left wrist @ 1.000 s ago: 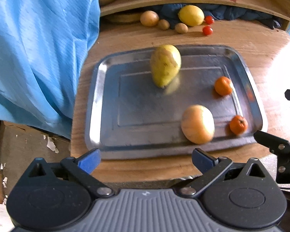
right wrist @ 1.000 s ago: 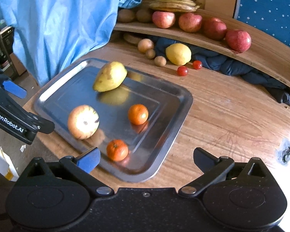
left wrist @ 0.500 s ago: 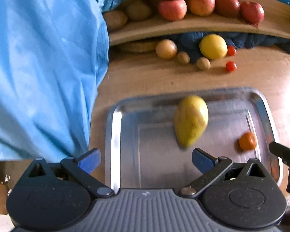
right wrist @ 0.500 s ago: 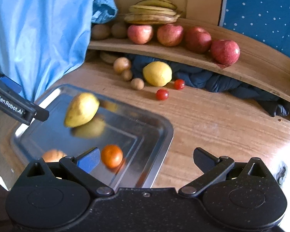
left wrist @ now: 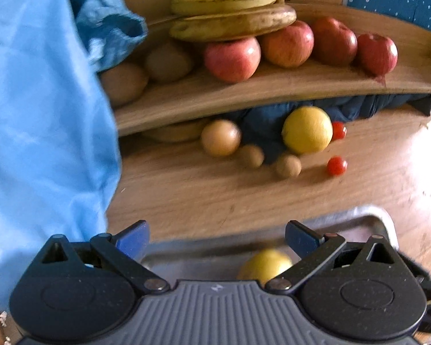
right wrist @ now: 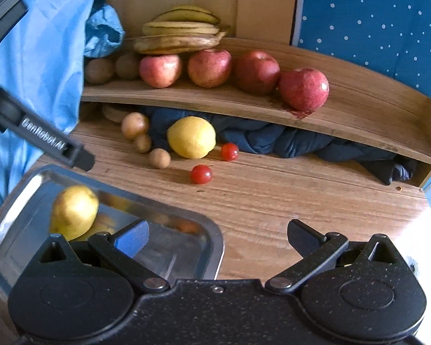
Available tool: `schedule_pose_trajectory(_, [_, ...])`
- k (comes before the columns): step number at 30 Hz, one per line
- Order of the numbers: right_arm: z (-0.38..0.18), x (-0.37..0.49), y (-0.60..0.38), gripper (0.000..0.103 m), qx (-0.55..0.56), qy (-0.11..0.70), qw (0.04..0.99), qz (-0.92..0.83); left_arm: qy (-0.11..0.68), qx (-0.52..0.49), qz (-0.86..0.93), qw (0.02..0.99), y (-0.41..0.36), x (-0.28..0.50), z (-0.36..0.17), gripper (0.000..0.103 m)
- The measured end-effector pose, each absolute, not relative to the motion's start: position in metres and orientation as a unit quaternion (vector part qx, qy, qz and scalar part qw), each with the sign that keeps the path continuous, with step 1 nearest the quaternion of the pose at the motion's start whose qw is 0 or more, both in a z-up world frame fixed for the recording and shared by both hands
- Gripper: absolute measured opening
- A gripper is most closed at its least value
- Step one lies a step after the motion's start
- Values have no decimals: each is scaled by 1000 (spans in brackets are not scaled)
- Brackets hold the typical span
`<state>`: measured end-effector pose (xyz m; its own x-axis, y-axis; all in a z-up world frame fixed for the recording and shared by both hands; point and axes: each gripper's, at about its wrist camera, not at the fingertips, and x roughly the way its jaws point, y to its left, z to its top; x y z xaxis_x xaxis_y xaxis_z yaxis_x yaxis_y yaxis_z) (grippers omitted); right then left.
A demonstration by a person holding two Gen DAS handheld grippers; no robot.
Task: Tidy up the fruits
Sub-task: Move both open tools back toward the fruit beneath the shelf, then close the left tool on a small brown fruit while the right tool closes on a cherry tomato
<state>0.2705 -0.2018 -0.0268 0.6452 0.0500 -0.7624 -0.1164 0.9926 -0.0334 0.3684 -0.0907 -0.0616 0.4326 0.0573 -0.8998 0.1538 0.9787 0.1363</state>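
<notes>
Both grippers, left and right, have jaws wide and empty; a smooth yellow pear lies in the shiny metal tray, lower left

Yellow pear lies on its side in the metal tray. Lemon, two cherry tomatoes and small brown fruits sit loose on the tabletop. Four red apples, bananas line the shelf.

bare table between tray and lemon.
</notes>
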Motion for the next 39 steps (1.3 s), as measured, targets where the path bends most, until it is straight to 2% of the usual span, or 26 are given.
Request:
schedule_pose_trajectory(8, [-35,298,-202,102,-54,434,899,31,541,75,-72,834,-113,407,-78,102])
schedule_pose_trajectory(24, [-57,346,-189,101,-67,447,891,40,565,-11,-121,816,-116,435,-108,100])
schedule_pose_trajectory(30, [-62,356,-186,92,-67,452,888,54,565,-28,-124,815,-116,438,-110,89])
schedule_pose_trajectory(39, [-66,364,-183,69,-51,453,887,77,566,-29,-120,815,-118,438,-111,75])
